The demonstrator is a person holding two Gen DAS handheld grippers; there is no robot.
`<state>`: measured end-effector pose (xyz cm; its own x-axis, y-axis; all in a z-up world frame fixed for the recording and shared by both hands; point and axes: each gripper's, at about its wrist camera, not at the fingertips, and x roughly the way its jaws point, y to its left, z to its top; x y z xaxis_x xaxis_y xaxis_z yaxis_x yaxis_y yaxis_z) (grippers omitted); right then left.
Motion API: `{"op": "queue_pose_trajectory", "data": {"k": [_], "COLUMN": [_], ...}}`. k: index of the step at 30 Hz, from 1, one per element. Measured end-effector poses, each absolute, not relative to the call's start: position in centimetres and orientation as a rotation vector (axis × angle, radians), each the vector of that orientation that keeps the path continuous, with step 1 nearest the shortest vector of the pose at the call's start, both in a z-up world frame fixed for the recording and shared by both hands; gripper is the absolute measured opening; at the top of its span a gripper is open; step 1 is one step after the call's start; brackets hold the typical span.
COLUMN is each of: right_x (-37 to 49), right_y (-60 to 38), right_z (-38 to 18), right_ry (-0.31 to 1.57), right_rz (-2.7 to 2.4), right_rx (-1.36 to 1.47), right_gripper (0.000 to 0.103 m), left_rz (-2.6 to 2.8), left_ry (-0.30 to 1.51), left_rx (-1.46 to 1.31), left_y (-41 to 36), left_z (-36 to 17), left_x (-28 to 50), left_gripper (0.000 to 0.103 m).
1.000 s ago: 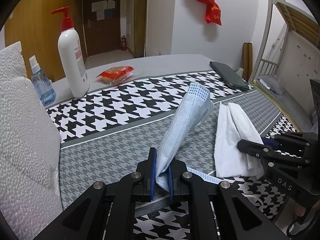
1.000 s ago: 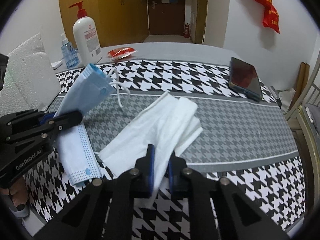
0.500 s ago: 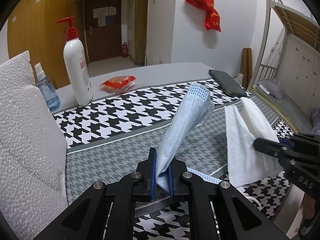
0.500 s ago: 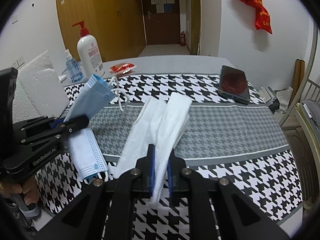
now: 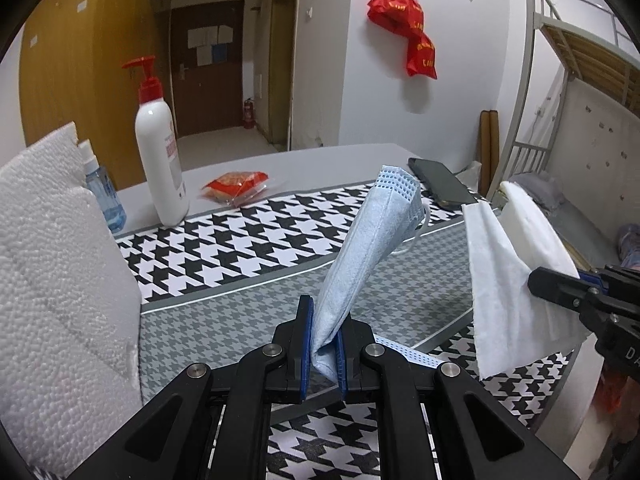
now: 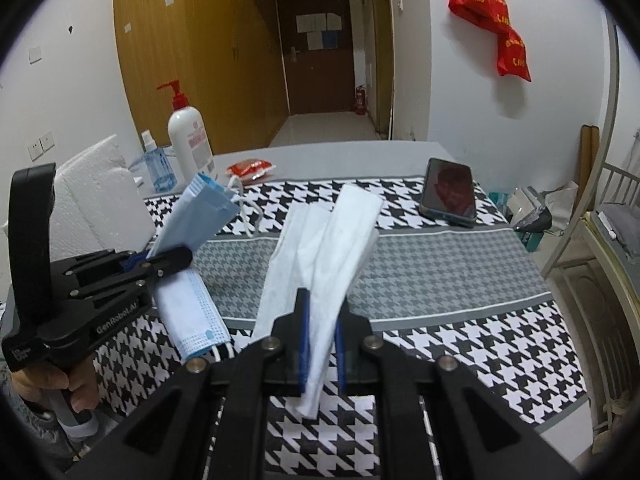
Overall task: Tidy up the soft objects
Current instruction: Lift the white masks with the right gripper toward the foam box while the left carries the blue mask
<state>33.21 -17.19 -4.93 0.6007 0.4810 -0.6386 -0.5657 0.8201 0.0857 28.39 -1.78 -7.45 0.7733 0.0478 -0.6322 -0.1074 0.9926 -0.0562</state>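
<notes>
My left gripper [image 5: 324,344] is shut on a blue face mask [image 5: 368,248] and holds it up above the table; the gripper [image 6: 168,258] and mask [image 6: 200,216] also show in the right wrist view. My right gripper [image 6: 322,340] is shut on a folded white tissue [image 6: 324,256], lifted clear of the table; the tissue also shows in the left wrist view [image 5: 508,280], to the right of the mask. Another blue mask [image 6: 192,316] lies flat on the houndstooth cloth [image 6: 440,264] below my left gripper.
A white pump bottle [image 5: 160,156], a small blue spray bottle [image 5: 102,192] and a white foam block [image 5: 52,288] stand at the left. A red snack packet [image 5: 236,184] and a black phone [image 6: 450,190] lie at the back. A bunk bed frame [image 5: 560,80] is at the right.
My right gripper has lifted the white tissue off the table, so it now hangs in the air. My left gripper has risen a little with the mask.
</notes>
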Motion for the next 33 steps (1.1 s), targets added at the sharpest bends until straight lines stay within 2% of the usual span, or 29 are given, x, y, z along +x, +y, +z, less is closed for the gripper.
{"op": "queue_pose_trajectory", "data": {"k": [33], "right_x": [26.1], "right_y": [-15.9], "right_z": [0.2], "right_ry": [0.51], "right_rz": [0.698], "right_rx": [-0.072], "right_gripper": [0.013], "left_rz": [0.159], "left_ry": [0.477], "left_rx": [0.02], "left_y": [-0.1], "left_z": [0.3], "left_x": [17.6], "left_gripper": [0.011]}}
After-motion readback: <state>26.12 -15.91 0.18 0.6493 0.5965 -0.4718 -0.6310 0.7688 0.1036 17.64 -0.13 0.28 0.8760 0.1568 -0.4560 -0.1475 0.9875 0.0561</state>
